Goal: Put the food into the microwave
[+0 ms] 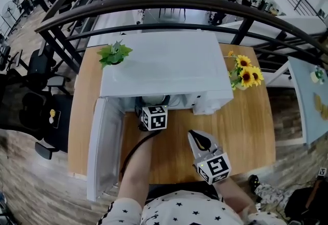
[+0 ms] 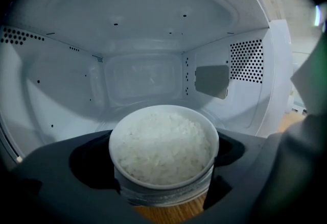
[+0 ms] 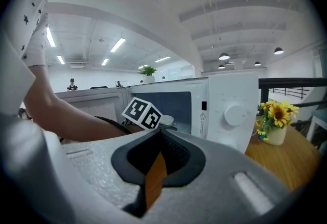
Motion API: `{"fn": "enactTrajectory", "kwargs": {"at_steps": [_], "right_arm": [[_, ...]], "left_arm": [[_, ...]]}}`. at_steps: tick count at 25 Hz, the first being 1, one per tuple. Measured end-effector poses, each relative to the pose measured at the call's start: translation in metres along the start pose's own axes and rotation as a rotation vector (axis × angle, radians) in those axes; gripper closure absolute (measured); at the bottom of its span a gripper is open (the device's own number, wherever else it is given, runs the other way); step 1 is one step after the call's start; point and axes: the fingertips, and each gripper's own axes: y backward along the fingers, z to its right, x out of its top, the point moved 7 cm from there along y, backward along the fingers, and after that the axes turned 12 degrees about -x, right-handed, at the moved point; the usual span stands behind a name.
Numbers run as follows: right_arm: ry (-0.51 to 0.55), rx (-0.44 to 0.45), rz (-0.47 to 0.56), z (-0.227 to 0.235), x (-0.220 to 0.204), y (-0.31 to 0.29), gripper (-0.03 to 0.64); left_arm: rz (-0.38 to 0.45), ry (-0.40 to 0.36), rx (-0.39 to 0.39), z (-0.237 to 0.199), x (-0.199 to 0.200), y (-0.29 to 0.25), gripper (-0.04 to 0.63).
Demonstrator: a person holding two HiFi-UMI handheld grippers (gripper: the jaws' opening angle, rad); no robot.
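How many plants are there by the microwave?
2. A green leafy plant at the microwave's far left corner, and sunflowers on the table to its right. More might hide behind it.

Left tool reaches forward, jaws clamped on bowl; right tool held back, jaws together.
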Motion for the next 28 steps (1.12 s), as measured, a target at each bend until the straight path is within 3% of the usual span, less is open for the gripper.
{"fn": "enactTrajectory", "kwargs": {"at_steps": [17, 28], "right_arm": [[-0.007, -0.03, 0.027, -0.029, 0.0, 0.039, 0.612], [-0.012, -0.066, 0.064, -0.053, -0.002, 0.073, 0.612]], "left_arm": [[0.028, 0.054, -0.04, 0.014, -0.009, 0.061, 0.083], [0.078, 0.064, -0.128, 0.045, -0.021, 0.128, 0.084]]}}
